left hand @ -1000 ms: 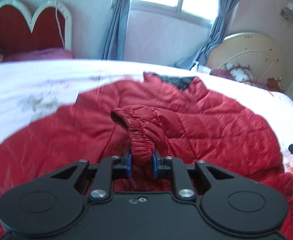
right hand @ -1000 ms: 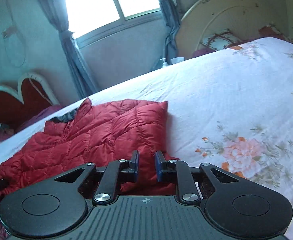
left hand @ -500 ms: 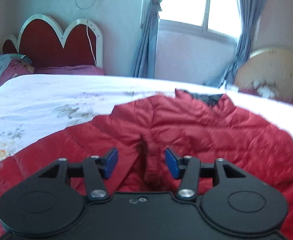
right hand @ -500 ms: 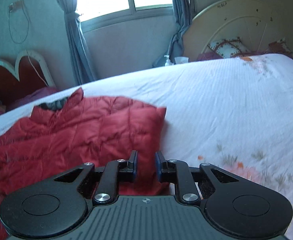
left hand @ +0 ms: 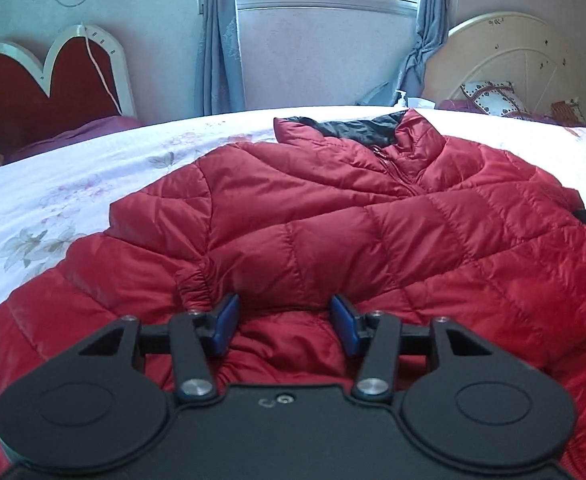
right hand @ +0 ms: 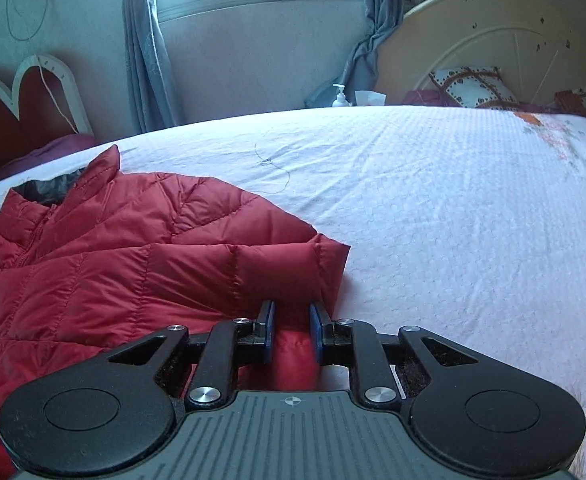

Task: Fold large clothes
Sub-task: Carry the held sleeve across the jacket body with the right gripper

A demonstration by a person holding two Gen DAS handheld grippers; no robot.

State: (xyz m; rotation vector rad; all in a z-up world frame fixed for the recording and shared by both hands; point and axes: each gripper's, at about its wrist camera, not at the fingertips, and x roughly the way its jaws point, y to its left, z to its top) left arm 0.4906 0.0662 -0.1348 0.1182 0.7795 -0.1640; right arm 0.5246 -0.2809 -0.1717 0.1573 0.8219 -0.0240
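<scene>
- Left wrist view: we see the red jacket (left hand: 333,220) spread on the white bed (left hand: 93,168), filling the middle and lower part of the frame. Its dark-lined collar (left hand: 353,128) points to the top of the frame, toward the window.
- At lower left of center, the sleeve cuff (left hand: 195,288) lies across the front of the jacket. We think the sleeve was laid there to make the jacket narrower for folding.
- The left gripper (left hand: 285,322) sits at the bottom middle. Its jaws have just been opening and now stand apart. The blue pads (left hand: 225,320) grasp nothing; puffy red cloth lies under and between them, just beside the cuff, but they do not squeeze it.
- Right wrist view: the jacket fills the left and lower left of the frame, and the bare bed is on the right.
- The right gripper (right hand: 291,330) is at the bottom middle, at the jacket's right edge (right hand: 333,268). Its jaws are close together with red cloth between them. It looks clenched on that edge, we think so it can lift the side over.
</scene>
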